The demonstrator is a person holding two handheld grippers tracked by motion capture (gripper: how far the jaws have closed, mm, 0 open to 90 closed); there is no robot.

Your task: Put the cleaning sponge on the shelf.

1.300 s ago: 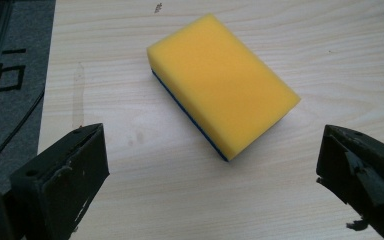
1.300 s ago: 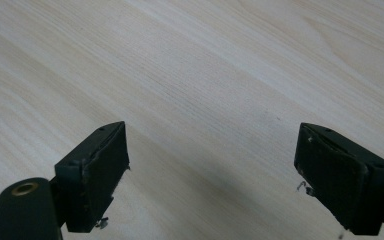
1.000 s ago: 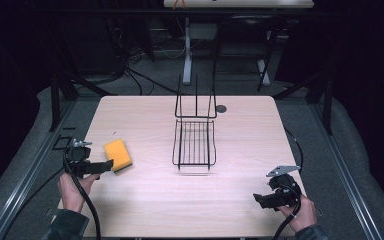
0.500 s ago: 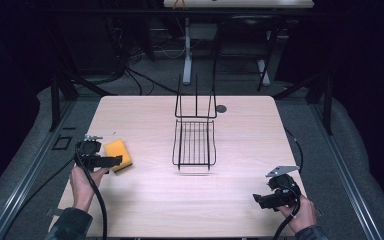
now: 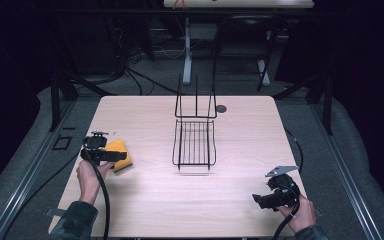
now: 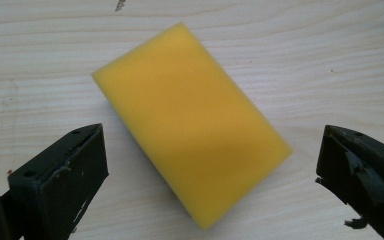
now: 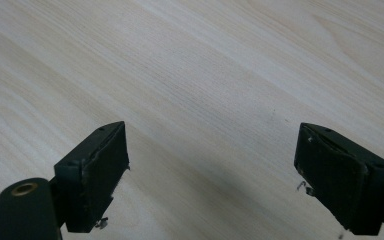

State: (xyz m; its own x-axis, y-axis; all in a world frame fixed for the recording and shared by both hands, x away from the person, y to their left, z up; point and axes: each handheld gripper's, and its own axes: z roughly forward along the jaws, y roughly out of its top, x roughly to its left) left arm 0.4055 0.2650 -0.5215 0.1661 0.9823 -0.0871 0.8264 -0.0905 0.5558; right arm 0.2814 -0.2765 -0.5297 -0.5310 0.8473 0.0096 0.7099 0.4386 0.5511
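L gripper (image 6: 210,165) jaws wide apart, not touching yellow sponge (image 6: 190,125), which lies flat on table (image 5: 240,130) betw. them, near table's left edge. R gripper (image 7: 210,175) jaws apart over bare wood

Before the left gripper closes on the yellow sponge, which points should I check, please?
1. Left gripper jaws stand wider than the sponge: ok.
2. Sponge lies flat on the table, between the jaws, with no pad touching it: ok.
3. Sponge squared to the jaws: not ok, it lies diagonally between them.
4. Wire rack stands apart from the sponge, with nothing in it: ok.
5. Right gripper is out of the way at the table's near right side, jaws open over bare wood: ok.
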